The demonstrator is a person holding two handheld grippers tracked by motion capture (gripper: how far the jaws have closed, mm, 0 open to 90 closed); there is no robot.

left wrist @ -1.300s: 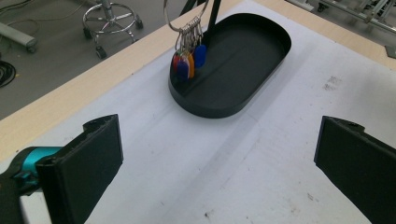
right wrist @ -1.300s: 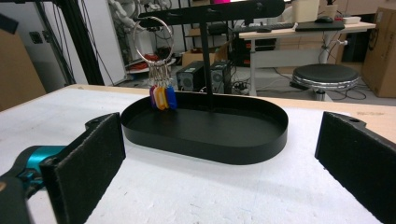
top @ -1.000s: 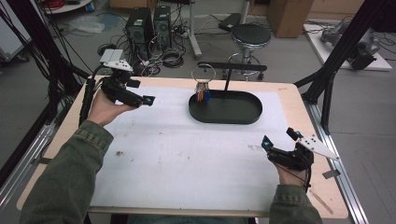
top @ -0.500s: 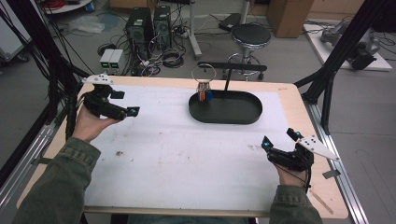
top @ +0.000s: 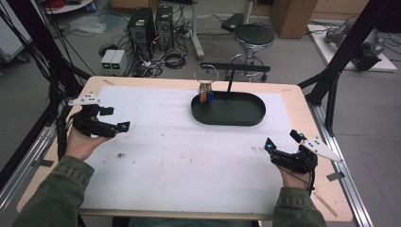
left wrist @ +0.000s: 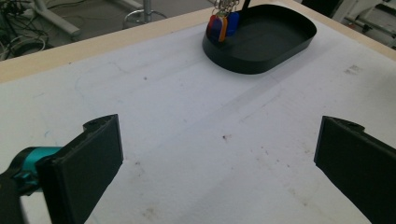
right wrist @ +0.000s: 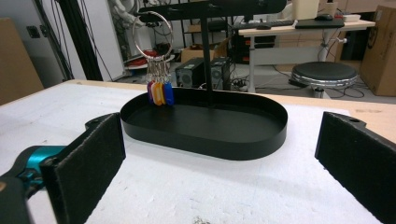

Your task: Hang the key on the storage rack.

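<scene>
On the white foam mat point(top: 189, 161), both hand-held grippers gape empty near the oval black tray point(top: 228, 109).

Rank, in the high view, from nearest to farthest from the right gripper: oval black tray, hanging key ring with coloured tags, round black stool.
From the right gripper:
1. Oval black tray, on the table ahead.
2. Key ring with coloured tags, over the tray's left end.
3. Round black stool, on the floor beyond.

open mat point(top: 189, 156), tray point(top: 227, 120) blocking far side
</scene>
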